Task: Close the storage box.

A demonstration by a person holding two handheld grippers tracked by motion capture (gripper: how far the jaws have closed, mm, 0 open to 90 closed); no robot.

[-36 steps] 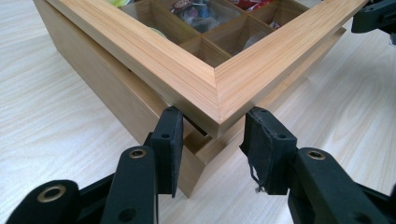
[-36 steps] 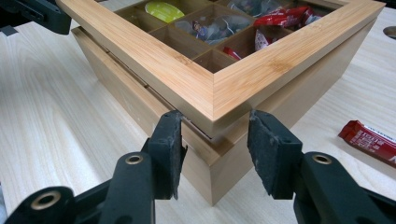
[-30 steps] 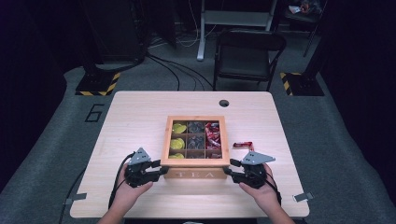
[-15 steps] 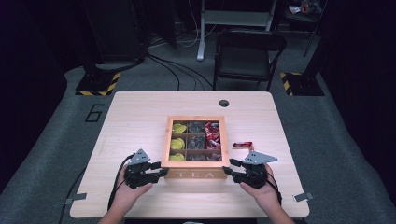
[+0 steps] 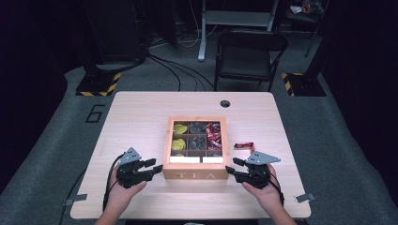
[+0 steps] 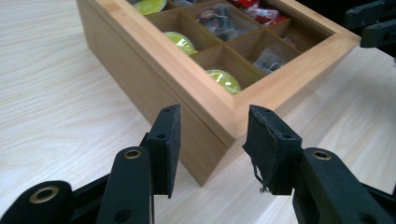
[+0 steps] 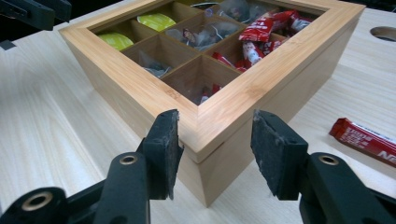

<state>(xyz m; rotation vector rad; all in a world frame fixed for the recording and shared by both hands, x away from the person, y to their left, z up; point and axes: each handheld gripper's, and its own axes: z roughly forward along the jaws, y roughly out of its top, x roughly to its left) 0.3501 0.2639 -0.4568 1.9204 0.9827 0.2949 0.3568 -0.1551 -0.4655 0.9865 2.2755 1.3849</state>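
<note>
A wooden tea box with "TEA" on its front sits mid-table, its windowed lid down over compartments of green, dark and red packets. My left gripper is at the box's near left corner. That corner stands between its pads without touching them. My right gripper is at the near right corner, which lies between its pads with small gaps. Both pairs of jaws have just been opening around the corners.
A red packet lies on the table right of the box, also in the right gripper view. A cable hole is in the table's far side. A black chair stands beyond the table.
Both grippers' jaws stand slightly wider at the box's near corners. The hands and the box have stayed where they were.
</note>
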